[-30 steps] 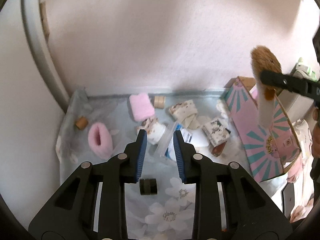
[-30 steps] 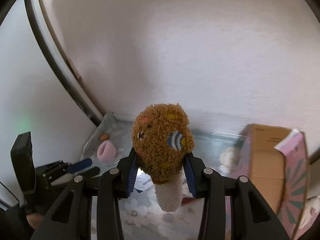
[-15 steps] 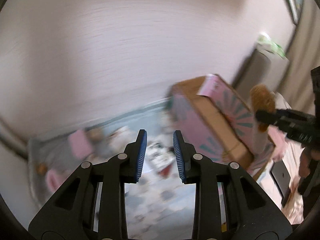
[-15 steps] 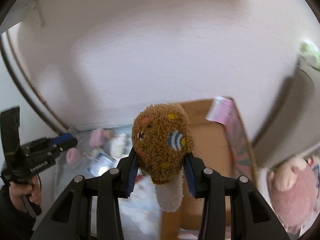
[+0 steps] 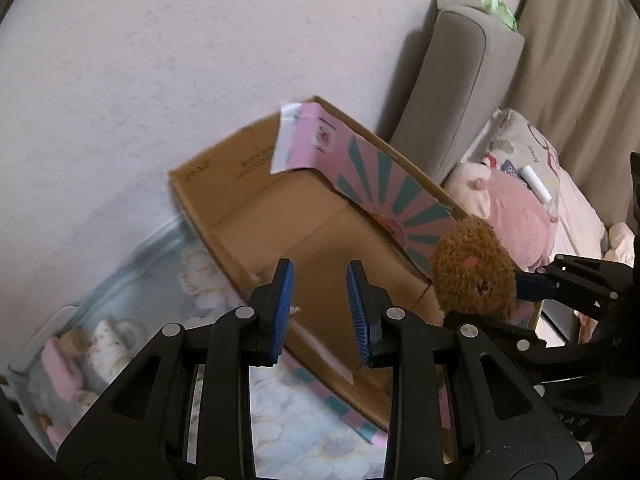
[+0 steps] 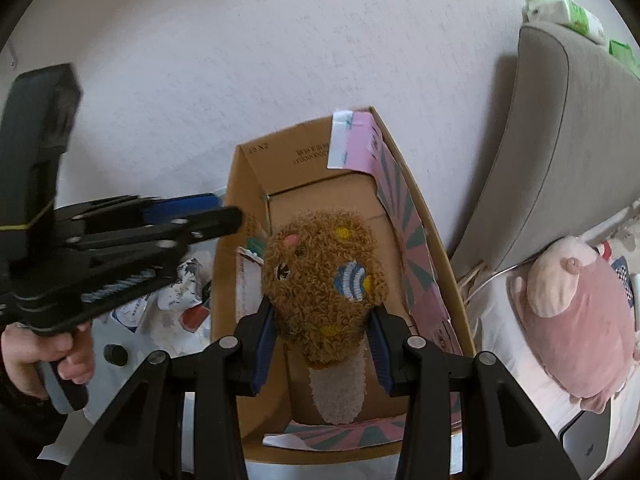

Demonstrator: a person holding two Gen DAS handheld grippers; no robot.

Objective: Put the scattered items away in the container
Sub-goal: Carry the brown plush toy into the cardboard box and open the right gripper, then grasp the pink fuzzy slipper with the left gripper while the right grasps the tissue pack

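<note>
- Right hand-held gripper [image 6: 322,346]: clamped on the brown plush toy [image 6: 324,284], blue pads pressing its lower sides, the pale stem hanging below the grip. Grip unchanged from a second ago.
- Left hand-held gripper [image 5: 320,312]: at its narrowest setting with nothing between the pads; a gap between them shows only the box behind.
- Change: a second ago both views faced the scattered items on the floral cloth; both have since swung over to the cardboard box [image 6: 256,184].
- Plush toy position: in the right wrist view it hangs over the open box, the bare cardboard floor visible behind it at 12 o'clock. In the left wrist view it sits at 3 o'clock of the left pads, over the box's near corner.
- Remaining items [image 5: 100,344]: small pink and patterned pieces lie on the cloth at 8 o'clock in the left wrist view, outside the box.
- Judgement: the carry looks near its end; releasing the toy is the likely next step, with most of the tidying outstanding.
- Risk: a pink printed flap [image 6: 400,216] leans inward beside the toy.
</note>
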